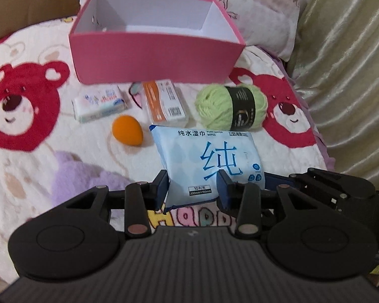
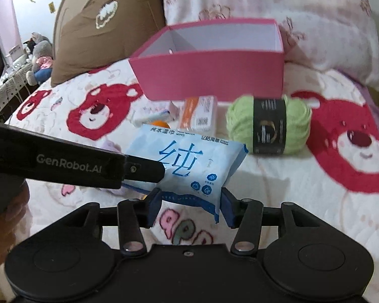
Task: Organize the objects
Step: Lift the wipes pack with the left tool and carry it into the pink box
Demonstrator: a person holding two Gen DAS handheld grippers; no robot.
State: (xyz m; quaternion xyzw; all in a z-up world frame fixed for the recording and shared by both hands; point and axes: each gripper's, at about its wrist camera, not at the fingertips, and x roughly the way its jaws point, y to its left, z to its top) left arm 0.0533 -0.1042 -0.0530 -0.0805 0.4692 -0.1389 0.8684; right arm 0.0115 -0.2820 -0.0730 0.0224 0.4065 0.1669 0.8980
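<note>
— Pinching what, exactly?
— The left gripper (image 1: 193, 189) fingers clamp the crinkly blue wet wipes pack (image 1: 209, 166) above the bed's fleecy bear blanket (image 1: 25, 101); the right gripper (image 2: 189, 207) fingers are spread around its corner, not pressing.
— Other textures?
— A fuzzy green yarn ball (image 1: 231, 108), a smooth orange egg-shaped sponge (image 1: 127, 130), a rigid pink cardboard box (image 1: 151, 58). Only the right view shows the brown pillow (image 2: 101, 25).

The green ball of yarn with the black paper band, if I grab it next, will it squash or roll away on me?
The green ball of yarn with the black paper band looks fluffy, so it will probably squash between the fingers and weigh little. It lies on its side on the soft bear-print blanket, so a nudge might roll it, though the plush should slow it. The band could slip.
</note>
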